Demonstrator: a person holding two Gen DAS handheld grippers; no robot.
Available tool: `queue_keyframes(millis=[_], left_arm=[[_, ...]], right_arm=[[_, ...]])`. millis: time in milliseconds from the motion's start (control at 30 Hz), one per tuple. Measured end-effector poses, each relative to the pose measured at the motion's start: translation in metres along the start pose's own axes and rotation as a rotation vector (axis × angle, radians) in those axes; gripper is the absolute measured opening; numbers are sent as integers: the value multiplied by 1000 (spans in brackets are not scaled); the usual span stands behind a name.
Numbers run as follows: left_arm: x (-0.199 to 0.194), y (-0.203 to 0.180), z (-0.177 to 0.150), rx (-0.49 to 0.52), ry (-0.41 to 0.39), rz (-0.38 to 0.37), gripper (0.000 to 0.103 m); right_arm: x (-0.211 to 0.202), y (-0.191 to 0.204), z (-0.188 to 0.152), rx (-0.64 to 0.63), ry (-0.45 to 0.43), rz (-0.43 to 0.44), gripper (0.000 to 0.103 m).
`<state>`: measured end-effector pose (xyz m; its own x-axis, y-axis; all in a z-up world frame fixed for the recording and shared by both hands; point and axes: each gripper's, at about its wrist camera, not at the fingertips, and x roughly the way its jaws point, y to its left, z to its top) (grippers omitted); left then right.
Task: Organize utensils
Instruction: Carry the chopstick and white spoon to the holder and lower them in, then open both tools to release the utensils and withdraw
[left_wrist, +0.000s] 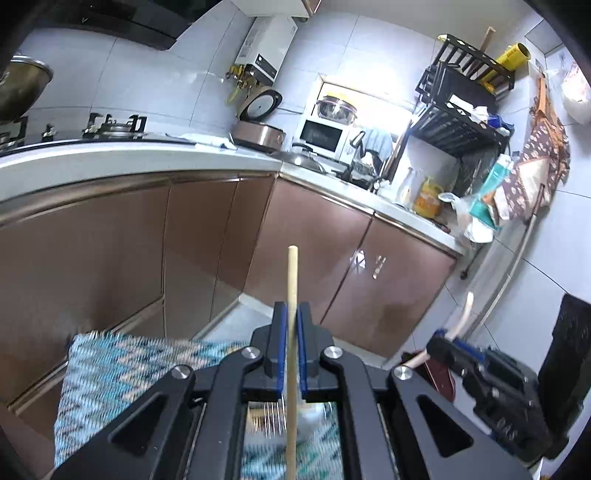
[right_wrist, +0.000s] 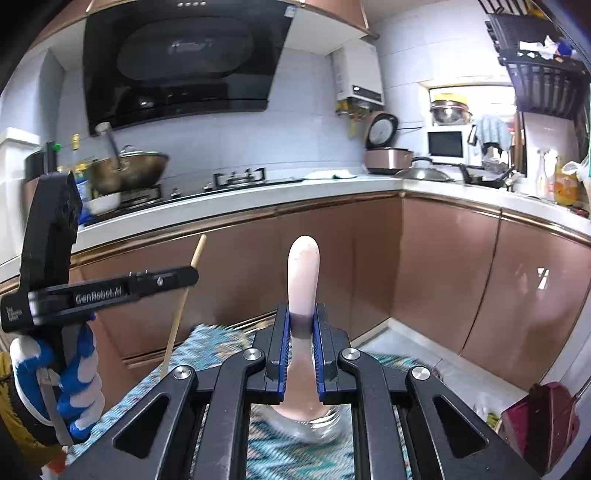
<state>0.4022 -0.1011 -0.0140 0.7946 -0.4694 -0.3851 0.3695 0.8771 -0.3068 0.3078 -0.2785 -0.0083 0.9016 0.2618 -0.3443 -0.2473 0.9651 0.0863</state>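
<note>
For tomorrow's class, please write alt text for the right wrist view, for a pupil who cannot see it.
The right gripper is shut on a pale utensil handle that points up before brown kitchen cabinets. At left, a blue-gloved hand holds the left gripper, which carries a thin wooden stick. A patterned teal cloth lies below.

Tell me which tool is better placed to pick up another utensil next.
Neither, as things stand: the left tool is shut on a thin wooden stick, and the right tool is shut on a pale utensil handle. One must release first.

Black gripper frames (right_wrist: 301, 350), blue jaw pads, silver screws
</note>
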Motion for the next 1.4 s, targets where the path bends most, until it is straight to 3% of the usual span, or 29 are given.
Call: queue_keyframes(millis=[267, 467, 700, 1000, 1133, 1400], left_arm=[[59, 14, 13, -30, -37, 0, 5], [81, 27, 11, -66, -92, 15, 5], [90, 26, -16, -62, -181, 78, 5], [94, 25, -56, -53, -176, 131, 8], [71, 25, -55, -48, -191, 145, 34], [2, 27, -57, -53, -191, 193, 50]], right_arm=[[41, -17, 14, -7, -40, -7, 12], [63, -22, 14, -3, -58, 12, 12], [84, -13, -12, -19, -26, 17, 12], [90, -19, -58, 51, 46, 28, 12], [76, -22, -59, 81, 25, 13, 17], [27, -12, -56, 91, -24, -16, 31]])
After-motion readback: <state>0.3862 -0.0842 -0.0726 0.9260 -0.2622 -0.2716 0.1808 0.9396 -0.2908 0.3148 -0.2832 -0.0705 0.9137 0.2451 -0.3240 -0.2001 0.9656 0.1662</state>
